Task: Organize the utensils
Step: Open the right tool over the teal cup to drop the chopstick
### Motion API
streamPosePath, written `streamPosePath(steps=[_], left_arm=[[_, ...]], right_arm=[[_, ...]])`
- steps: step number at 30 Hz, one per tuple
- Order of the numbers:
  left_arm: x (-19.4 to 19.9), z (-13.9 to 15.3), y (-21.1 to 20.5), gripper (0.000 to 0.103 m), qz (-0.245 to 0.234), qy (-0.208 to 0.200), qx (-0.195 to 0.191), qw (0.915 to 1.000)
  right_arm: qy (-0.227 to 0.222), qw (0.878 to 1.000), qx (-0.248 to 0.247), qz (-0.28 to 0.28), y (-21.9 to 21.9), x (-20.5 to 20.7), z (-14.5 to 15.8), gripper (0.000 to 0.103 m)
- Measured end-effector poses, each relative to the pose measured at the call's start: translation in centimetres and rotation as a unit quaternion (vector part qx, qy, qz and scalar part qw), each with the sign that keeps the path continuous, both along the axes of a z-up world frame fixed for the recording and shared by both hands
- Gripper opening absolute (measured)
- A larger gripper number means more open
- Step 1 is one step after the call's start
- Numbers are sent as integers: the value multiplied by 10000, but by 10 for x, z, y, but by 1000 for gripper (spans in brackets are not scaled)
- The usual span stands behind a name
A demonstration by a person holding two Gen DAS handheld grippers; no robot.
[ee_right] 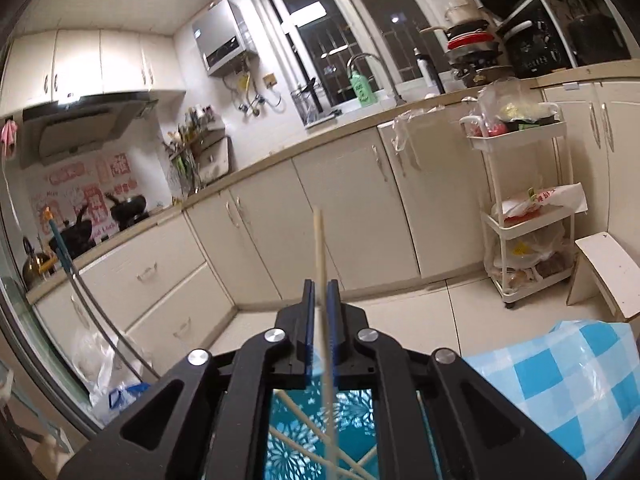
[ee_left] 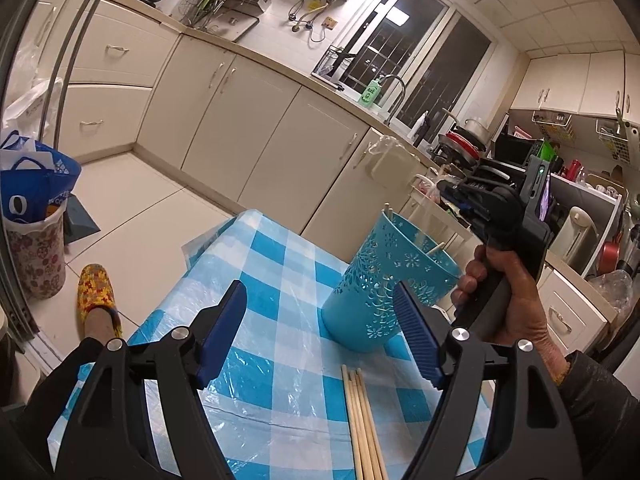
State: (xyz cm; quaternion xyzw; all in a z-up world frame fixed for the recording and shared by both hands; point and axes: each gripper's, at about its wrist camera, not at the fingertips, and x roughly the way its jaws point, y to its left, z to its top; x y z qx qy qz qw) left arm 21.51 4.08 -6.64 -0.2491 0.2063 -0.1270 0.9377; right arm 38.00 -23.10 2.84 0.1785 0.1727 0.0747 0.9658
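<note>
A kitchen with cream cabinets [ee_left: 256, 120] running along the far wall under a dark barred window [ee_left: 416, 44], and a pale tiled floor [ee_left: 132, 204]. In the foreground stands a table [ee_left: 276, 264] covered by a blue-and-white checked cloth under clear plastic.

On the table stands a turquoise utensil holder [ee_left: 376, 288] with a cut-out snowflake pattern, leaning a little in the left wrist view. A few chopstick tips poke out of its top. On the cloth just in front of the holder lies a bundle of wooden chopsticks [ee_left: 364, 424], side by side, running toward the lower edge of the picture.

The left gripper [ee_left: 320, 320] hovers low over the table with its blue-padded fingers [ee_left: 230, 328] spread wide and nothing between them; the loose chopsticks lie below the gap, nearer the right-hand finger.

To the right, a hand [ee_left: 508, 296] grips the handle of the right gripper, which is held just above and behind the holder. In the right wrist view, the right gripper [ee_right: 320, 288] has its fingers [ee_right: 307, 320] nearly together, with a narrow gap. A single chopstick [ee_right: 322, 280] stands upright between them, its tip rising above the fingers and its lower end reaching down into the holder's open mouth directly below. Whether the pads press on it cannot be told.

A foot in a yellow patterned slipper [ee_left: 98, 296] rests on the floor left of the table.
</note>
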Motion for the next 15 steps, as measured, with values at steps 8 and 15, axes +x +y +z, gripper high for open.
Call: streamPosePath(steps=[8,15], left_arm=[[-13,16,2,72,27,-132,69,9999],[-34,37,-4,76,177,-146,483,9986]], right_arm=[[-138,9998,147,79,-11,-58,10,21],[3,10000,-59,-69,-18,-155,7,42]])
